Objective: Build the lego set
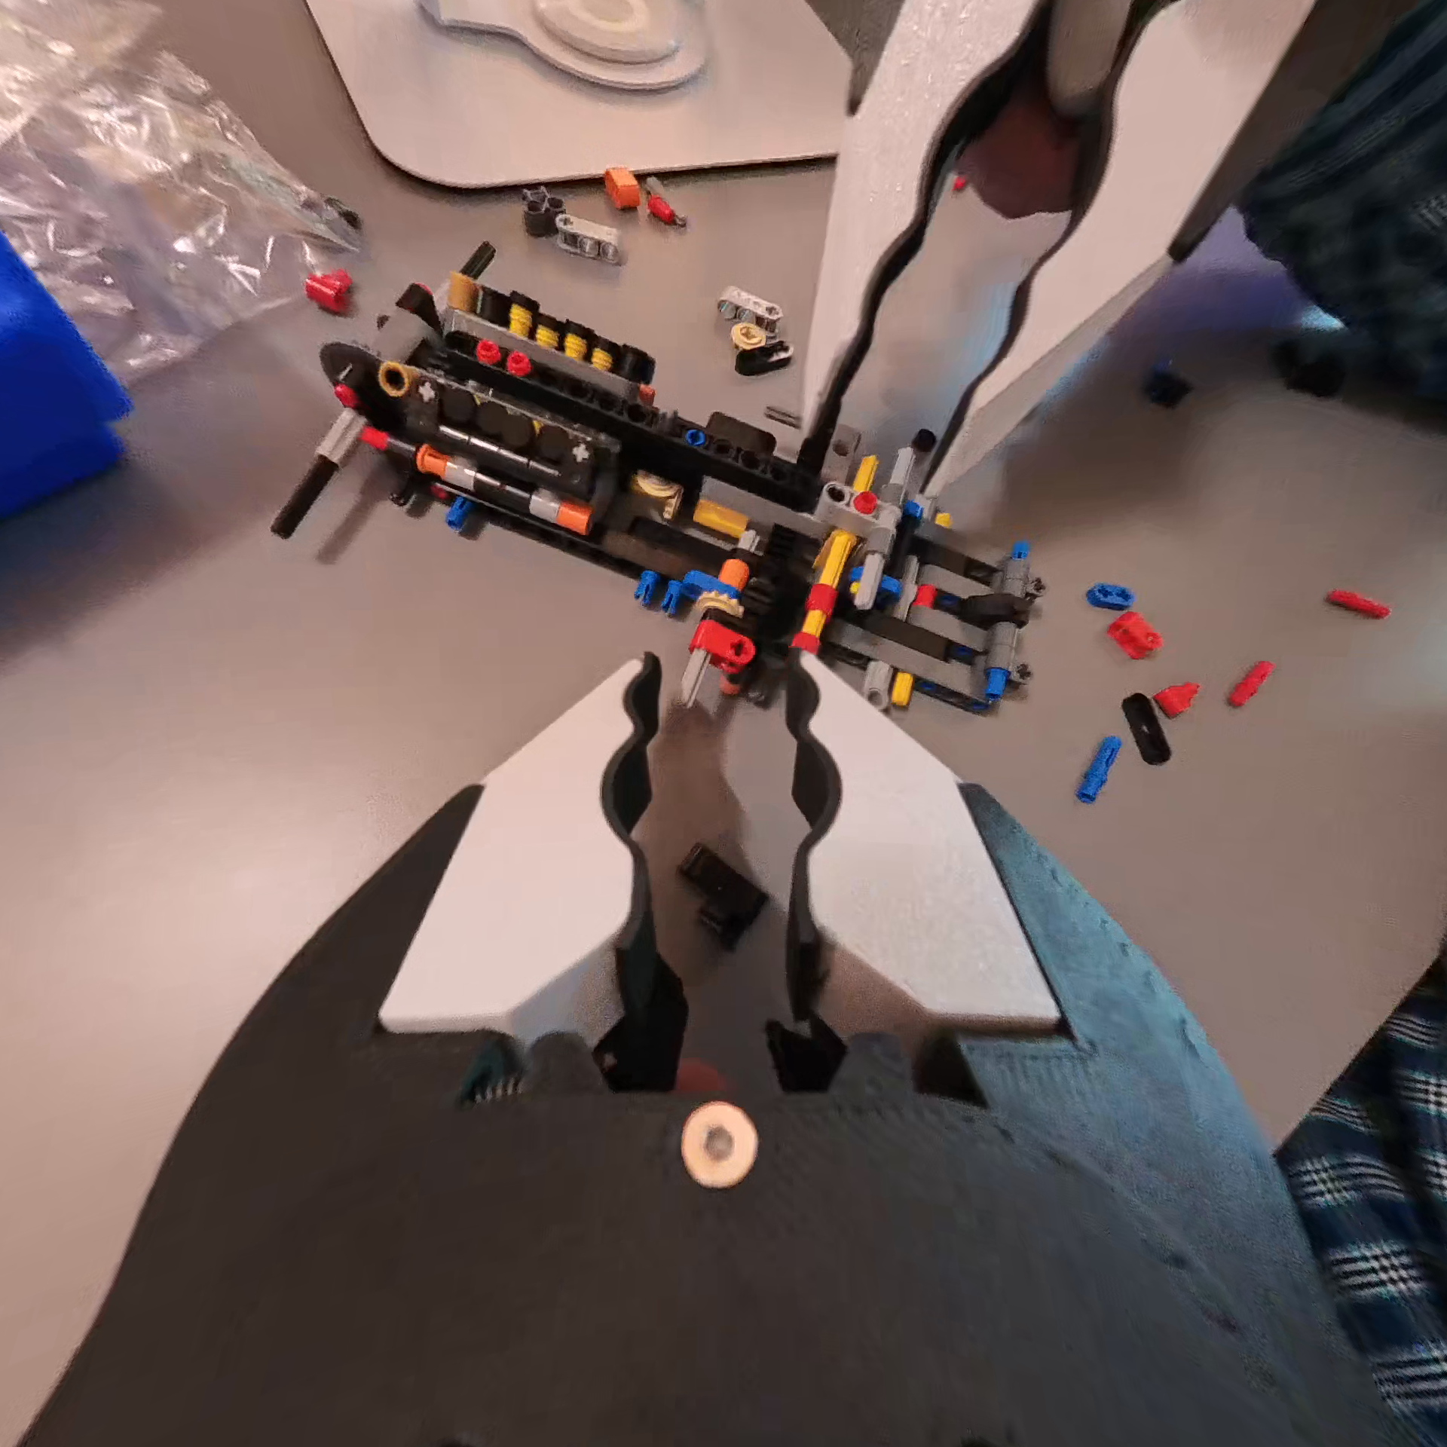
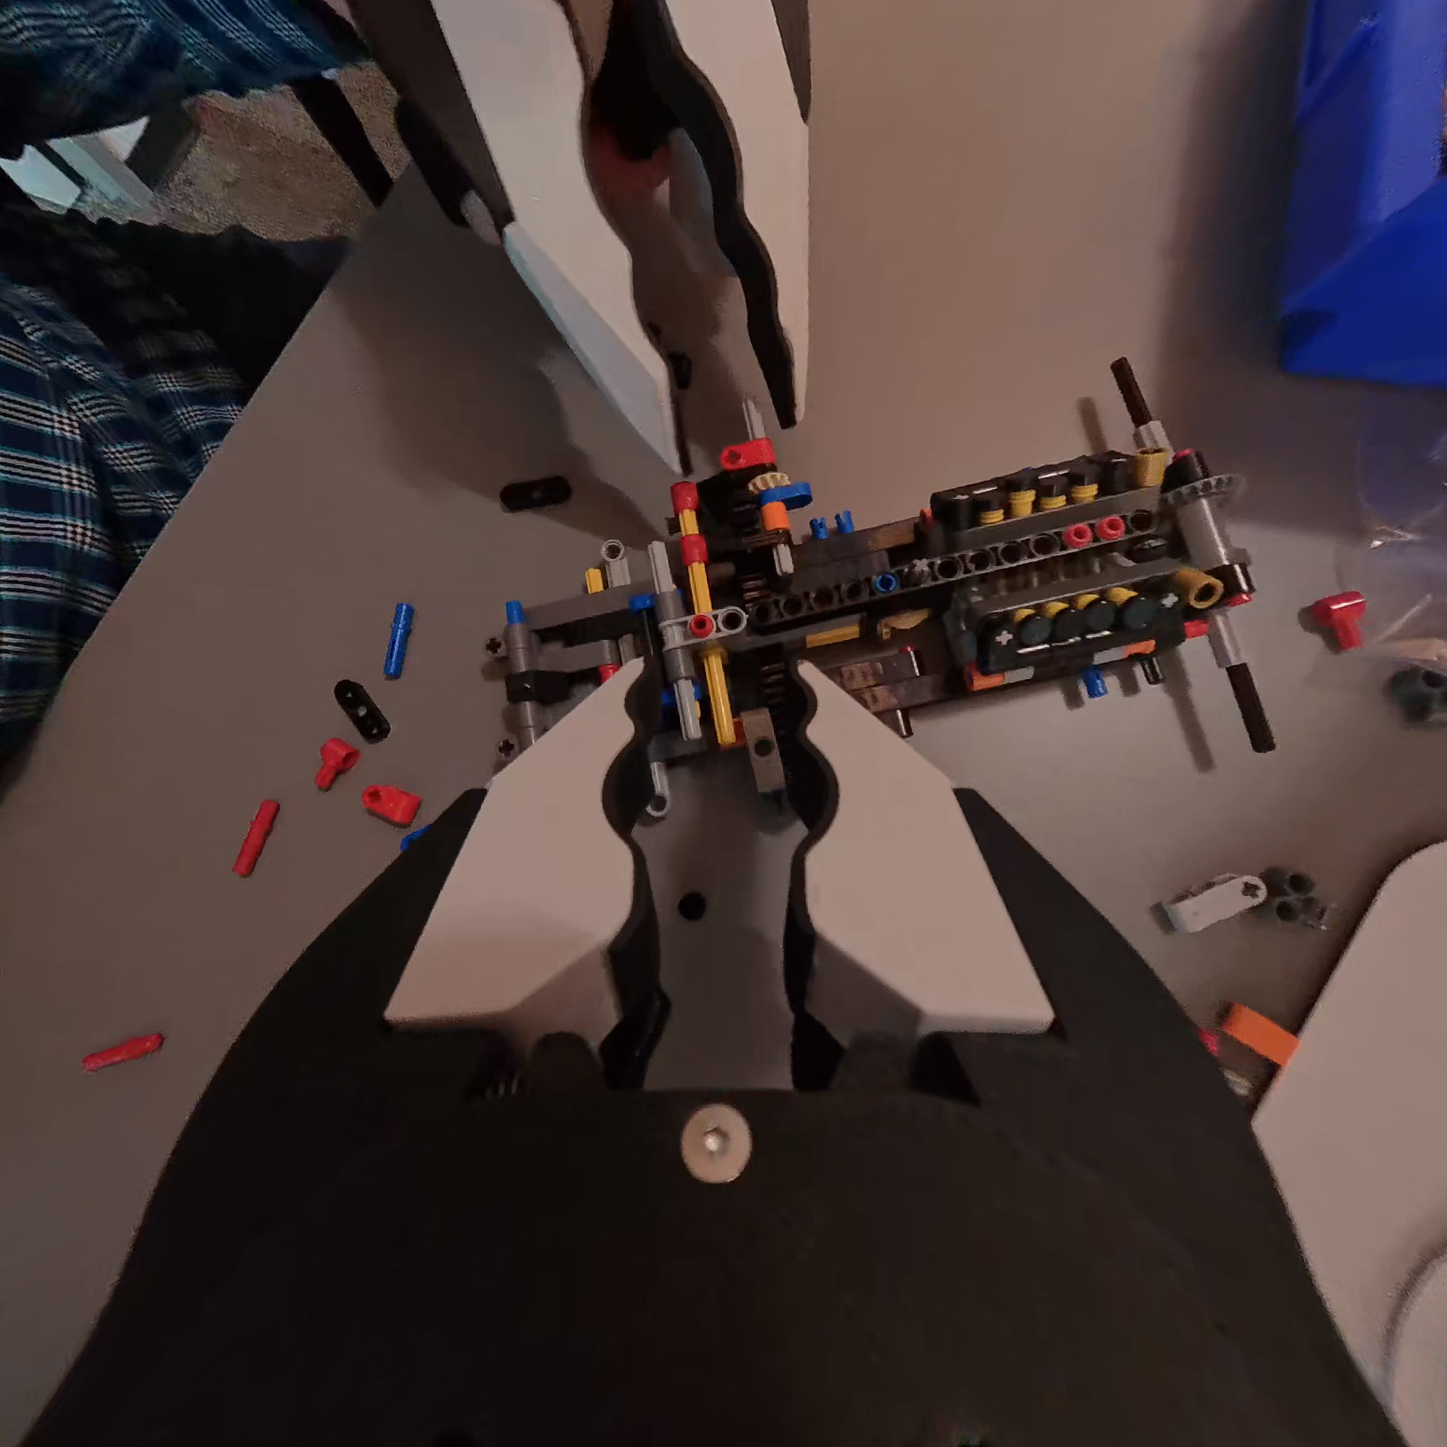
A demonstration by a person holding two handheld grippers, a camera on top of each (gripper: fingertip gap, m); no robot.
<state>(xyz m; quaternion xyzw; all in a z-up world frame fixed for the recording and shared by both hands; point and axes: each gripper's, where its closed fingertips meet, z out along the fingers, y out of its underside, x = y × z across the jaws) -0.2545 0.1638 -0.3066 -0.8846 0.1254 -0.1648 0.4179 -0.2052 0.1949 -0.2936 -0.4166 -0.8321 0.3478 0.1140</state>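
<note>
A long, partly built lego model [image 1: 548, 438] of black and grey beams with yellow, red and blue pins lies flat on the grey table; it also shows in the right wrist view [image 2: 1018, 579]. My left gripper [image 1: 728, 665] is open at the model's near edge, its tips either side of a red connector on a grey axle [image 1: 724, 646]. A small black piece [image 1: 720, 893] lies on the table between its fingers. My right gripper [image 2: 720, 669] is open at the opposite edge, its tips straddling a yellow axle [image 2: 716, 697] and a grey axle. The two grippers face each other across the model.
Loose red, blue and black pins [image 1: 1135, 633] lie near the model's grey-framed end, also seen in the right wrist view [image 2: 362, 710]. A clear plastic bag [image 1: 141, 196], a blue box [image 1: 47, 391] and a white mat [image 1: 587, 102] lie beyond. A person's plaid sleeve [image 1: 1370, 1174] is at the edge. The grippers' ends are close to 7 cm from one another.
</note>
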